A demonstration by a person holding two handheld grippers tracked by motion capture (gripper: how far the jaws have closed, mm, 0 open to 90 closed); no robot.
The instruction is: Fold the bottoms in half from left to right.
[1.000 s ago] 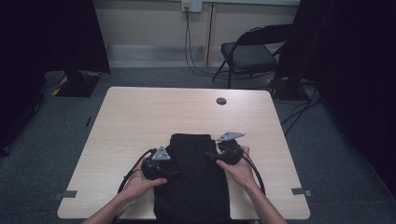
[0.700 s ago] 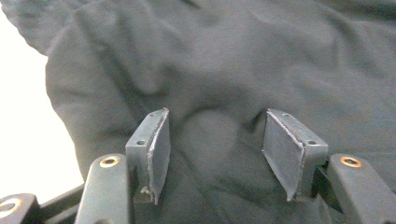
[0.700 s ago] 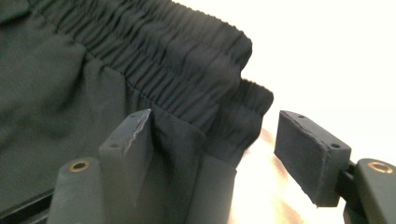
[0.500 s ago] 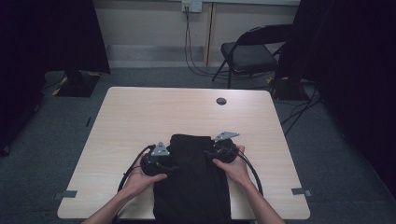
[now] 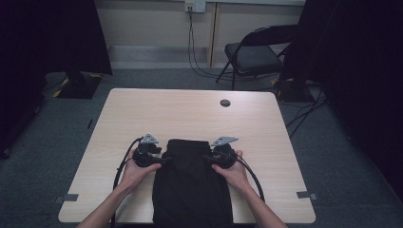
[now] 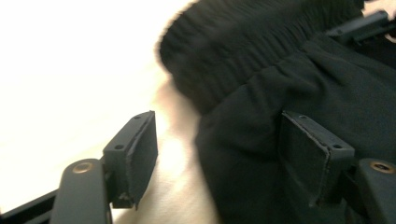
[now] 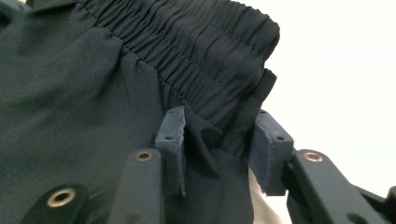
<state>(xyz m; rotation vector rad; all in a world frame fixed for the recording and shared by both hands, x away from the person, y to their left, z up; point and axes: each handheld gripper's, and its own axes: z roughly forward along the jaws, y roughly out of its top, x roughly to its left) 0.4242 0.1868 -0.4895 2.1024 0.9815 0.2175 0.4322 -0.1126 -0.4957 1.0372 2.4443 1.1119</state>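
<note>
A black fabric garment with a gathered elastic waistband [image 5: 190, 183] lies flat on the near half of the pale wood-grain rectangular table [image 5: 190, 114], its waistband end pointing away from the person and its lower part running off the near edge. The left gripper [image 5: 161, 160] sits at the garment's left side near the waistband, held in the person's left hand [image 5: 135, 171], and the right gripper [image 5: 207, 158] sits at the opposite side, held in the right hand [image 5: 233, 173]; each carries a grey three-cornered plate on top and trails a black cable back toward the near table edge. In the left gripper view the left gripper [image 6: 217, 154] has its jaws spread wide: one pad stands over bare tabletop, the other lies against or just over the dark cloth, and the garment's edge [image 6: 280, 79] falls in the gap between them with the ribbed waistband just beyond the tips; no cloth is pinched. In the right gripper view the right gripper [image 7: 219, 149] has its jaws drawn partway in around a bunched fold of the garment [image 7: 93, 84] just below the waistband corner, the fabric filling the space between the pads, though whether both pads press it firmly cannot be told. A small dark round grommet [image 5: 225, 102] sits in the table well beyond both grippers.
</note>
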